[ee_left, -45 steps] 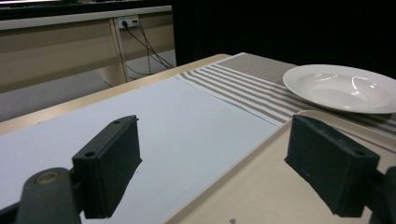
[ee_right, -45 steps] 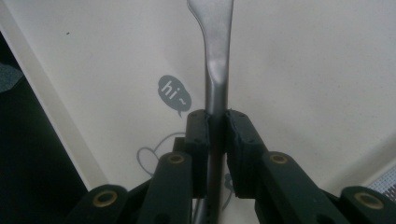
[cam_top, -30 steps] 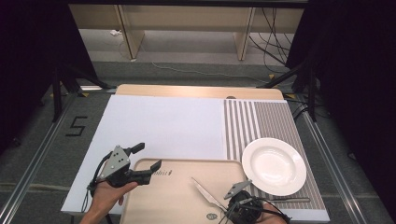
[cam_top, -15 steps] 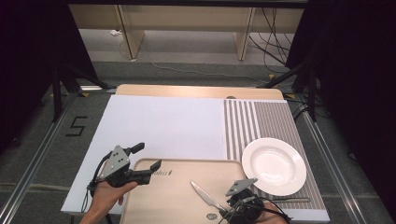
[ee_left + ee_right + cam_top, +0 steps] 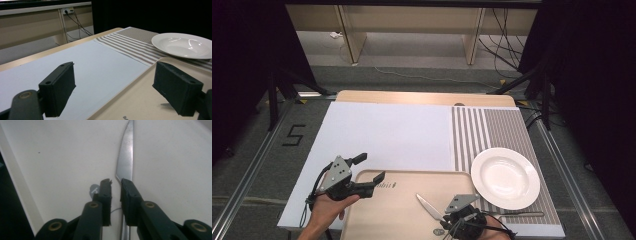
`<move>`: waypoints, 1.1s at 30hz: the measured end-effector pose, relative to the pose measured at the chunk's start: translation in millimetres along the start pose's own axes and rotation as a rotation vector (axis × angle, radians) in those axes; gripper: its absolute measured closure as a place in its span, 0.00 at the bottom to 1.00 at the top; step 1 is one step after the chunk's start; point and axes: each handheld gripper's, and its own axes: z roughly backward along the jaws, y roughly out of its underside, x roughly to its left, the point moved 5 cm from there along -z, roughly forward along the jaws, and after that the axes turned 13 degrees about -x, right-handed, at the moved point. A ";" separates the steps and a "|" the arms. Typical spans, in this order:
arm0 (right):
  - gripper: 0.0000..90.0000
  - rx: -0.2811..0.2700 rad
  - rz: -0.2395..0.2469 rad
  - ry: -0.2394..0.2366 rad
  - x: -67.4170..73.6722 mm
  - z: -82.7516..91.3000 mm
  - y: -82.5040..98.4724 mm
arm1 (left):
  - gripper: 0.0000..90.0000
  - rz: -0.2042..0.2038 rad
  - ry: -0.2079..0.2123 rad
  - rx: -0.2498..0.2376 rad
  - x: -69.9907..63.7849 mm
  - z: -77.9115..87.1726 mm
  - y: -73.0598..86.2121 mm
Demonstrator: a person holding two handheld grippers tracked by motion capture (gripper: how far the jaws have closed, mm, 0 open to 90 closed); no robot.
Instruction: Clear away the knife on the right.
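Since the right gripper (image 5: pixel 443 221) sits low over the knife (image 5: pixel 428 206), its fingers having just been closing to a narrow slit, the step in hand looks like a pickup. In the right gripper view the knife runs under the finger toward 1 o'clock rather than plainly through the slit, so I cannot tell whether it is pinched. A good grip would call for centring the slit over the handle just behind the blade, then closing squarely before lifting. The knife lies on the tray (image 5: pixel 387 215) at about 5 o'clock on the surface, tip toward 10 o'clock. The left gripper (image 5: pixel 371 167) has its fingers spread wide, astride the tray's 10 o'clock corner.

Count: one knife, one tray, one plate (image 5: pixel 505 177) at 4 o'clock, one striped mat (image 5: pixel 497 130), one white sheet (image 5: pixel 387 135), one thin utensil (image 5: pixel 517 214) at the plate's 6 o'clock edge, two grippers.
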 end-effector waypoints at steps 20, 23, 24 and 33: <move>1.00 0.128 0.151 0.034 7.7 -31.9 -1.5 | 0.19 -0.001 -0.002 0.005 0.8 0.2 0.8; 1.00 0.134 0.163 0.051 6.3 -31.8 -1.1 | 0.19 -0.002 -0.001 0.005 0.5 0.1 0.7; 1.00 0.137 0.155 0.060 5.6 -31.2 -0.9 | 0.19 -0.002 -0.001 0.005 0.5 0.2 0.6; 1.00 0.140 0.142 0.098 -5.5 -27.8 0.7 | 0.19 0.004 0.002 -0.003 0.4 -0.4 0.6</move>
